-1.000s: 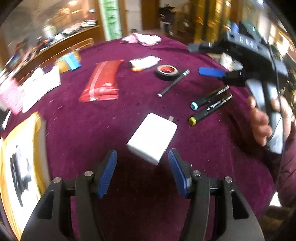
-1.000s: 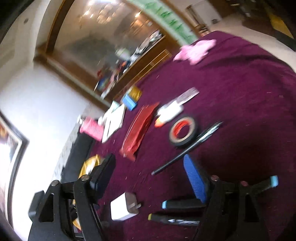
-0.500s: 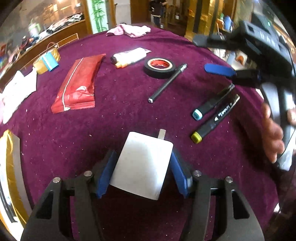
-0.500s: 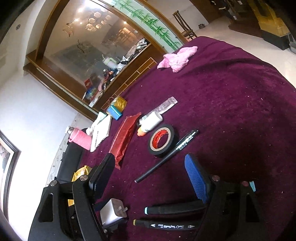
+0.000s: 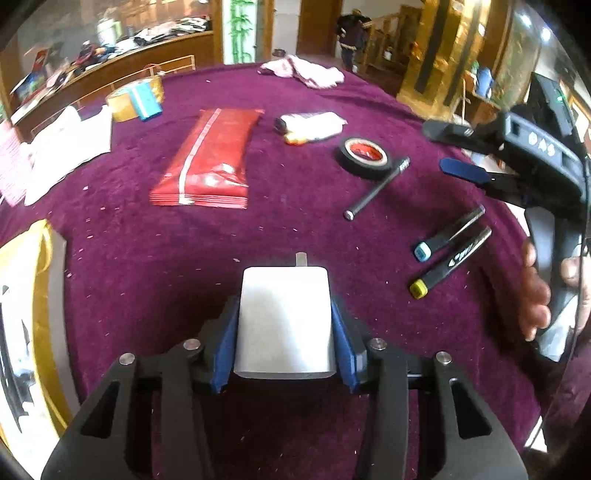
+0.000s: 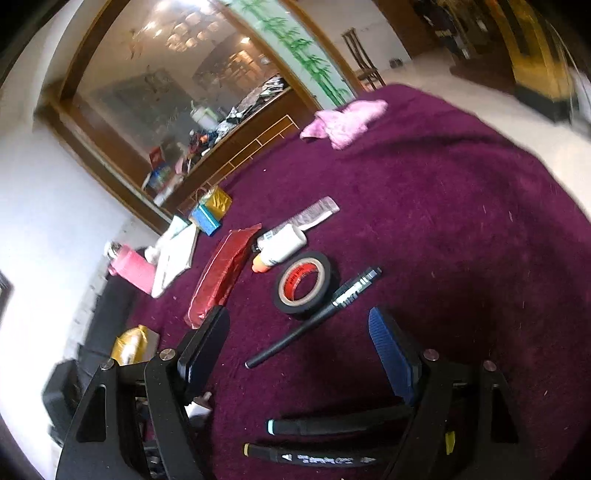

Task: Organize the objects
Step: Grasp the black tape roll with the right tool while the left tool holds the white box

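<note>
The left gripper (image 5: 284,332) has just been closing and its blue pads now press both sides of the white charger (image 5: 284,321), low over the purple cloth (image 5: 147,258). The right gripper (image 6: 299,343) stands wide apart, empty, above two markers (image 6: 332,424). Farther away lie a black pen (image 5: 376,188) and a tape roll (image 5: 364,153).

Daylight floods both views, soft and even, coming from the bright hall at twelve o'clock. The purple cloth (image 5: 280,229) reads clearly at centre, while the edges bend hard and go dark at the corners. A deep shadow pools at six o'clock in the left view. White glare washes the wall (image 6: 44,192) at nine o'clock in the right view. That view is smeared with motion blur at its rim, and the ceiling lights (image 6: 173,33) bloom in the mirror.
</note>
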Demonstrator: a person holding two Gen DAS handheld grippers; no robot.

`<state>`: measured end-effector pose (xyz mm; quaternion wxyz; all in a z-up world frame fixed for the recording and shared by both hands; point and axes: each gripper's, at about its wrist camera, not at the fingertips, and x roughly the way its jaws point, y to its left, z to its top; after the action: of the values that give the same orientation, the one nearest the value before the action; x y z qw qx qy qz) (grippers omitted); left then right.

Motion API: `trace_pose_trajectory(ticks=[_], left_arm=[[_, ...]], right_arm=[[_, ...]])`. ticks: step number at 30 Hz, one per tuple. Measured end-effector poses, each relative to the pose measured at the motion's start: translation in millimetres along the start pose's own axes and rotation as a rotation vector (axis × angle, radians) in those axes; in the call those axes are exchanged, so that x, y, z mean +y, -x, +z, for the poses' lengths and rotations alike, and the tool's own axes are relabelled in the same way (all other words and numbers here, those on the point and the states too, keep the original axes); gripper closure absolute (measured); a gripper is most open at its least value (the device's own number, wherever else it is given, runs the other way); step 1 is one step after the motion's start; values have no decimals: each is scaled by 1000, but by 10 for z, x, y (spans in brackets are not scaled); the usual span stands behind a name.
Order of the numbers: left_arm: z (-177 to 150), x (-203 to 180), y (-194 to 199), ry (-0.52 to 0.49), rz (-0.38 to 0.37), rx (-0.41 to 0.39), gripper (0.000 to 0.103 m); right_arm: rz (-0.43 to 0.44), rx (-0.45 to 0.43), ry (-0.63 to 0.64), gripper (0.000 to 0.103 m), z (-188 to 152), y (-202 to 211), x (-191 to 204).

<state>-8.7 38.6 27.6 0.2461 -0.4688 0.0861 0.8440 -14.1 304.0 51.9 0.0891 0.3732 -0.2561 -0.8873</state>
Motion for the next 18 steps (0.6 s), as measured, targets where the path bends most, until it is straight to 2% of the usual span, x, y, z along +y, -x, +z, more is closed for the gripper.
trace_pose_trajectory(ticks=[6,7,8,9,11,16,18], left_arm=[[-109,121,113,54,-7,-11,59],[-129,140,124,62,-7,-10,59],[-152,160,141,69,-7,-9,59],[-176,185,169,76,-10,-12,59],[-221,234,241,91,-13,-23,59],[-319,398,499,136,-13,-72,59],[-372,498,626,164,-14,-97,59]], right_arm=[[-225,110,335,33,49,-546,566],[-251,131,388,42,22,-659,639],[-273,156,424,56,-2,-755,678],[-303,189,453,64,-29,-859,699],[-382,195,507,78,-63,-957,729],[-360,184,469,91,-33,-889,658],[-341,171,441,93,-18,-810,645]])
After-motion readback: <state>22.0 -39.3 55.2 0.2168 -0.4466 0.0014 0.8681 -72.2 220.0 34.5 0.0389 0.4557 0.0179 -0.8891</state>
